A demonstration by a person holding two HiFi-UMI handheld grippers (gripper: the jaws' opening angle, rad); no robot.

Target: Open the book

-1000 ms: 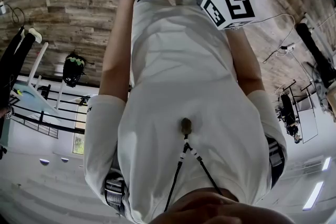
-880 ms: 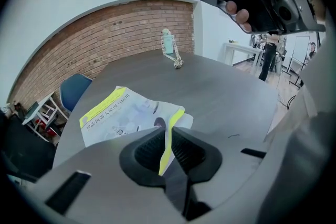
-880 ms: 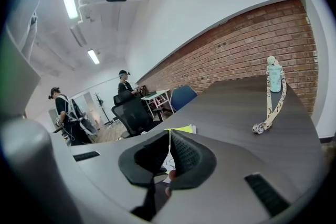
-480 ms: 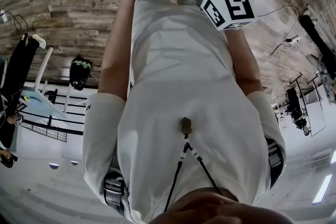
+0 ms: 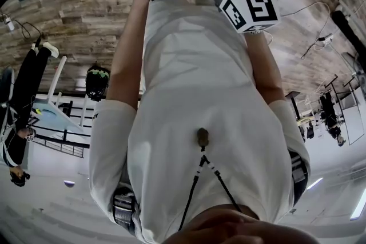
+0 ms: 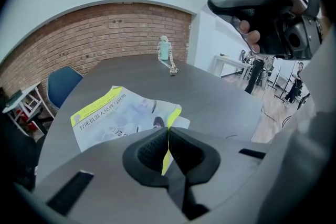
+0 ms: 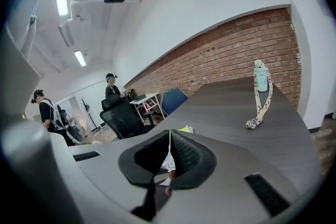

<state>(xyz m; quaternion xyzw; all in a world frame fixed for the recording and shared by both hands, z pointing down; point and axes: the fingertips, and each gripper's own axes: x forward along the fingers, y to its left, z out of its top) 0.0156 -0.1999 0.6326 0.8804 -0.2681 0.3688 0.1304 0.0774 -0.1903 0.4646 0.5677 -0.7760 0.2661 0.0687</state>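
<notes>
Chinese title, seemingly 智能机器人原理与应用, across the cover of the book (image 6: 118, 118).

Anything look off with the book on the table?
Corner of the book cover is bent up off the pages, buckled: the left hand-held gripper has just closed on its yellow edge. Nothing else odd.

Red brick wall (image 6: 105, 29) behind a dark grey table (image 6: 210, 92) — 1 blue chair (image 6: 60, 84) beside it.

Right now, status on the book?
Left tool just clamped shut on book cover edge. Right tool shut on it too. Book lies on table, corner lifted. Bottle far back, clear.
</notes>
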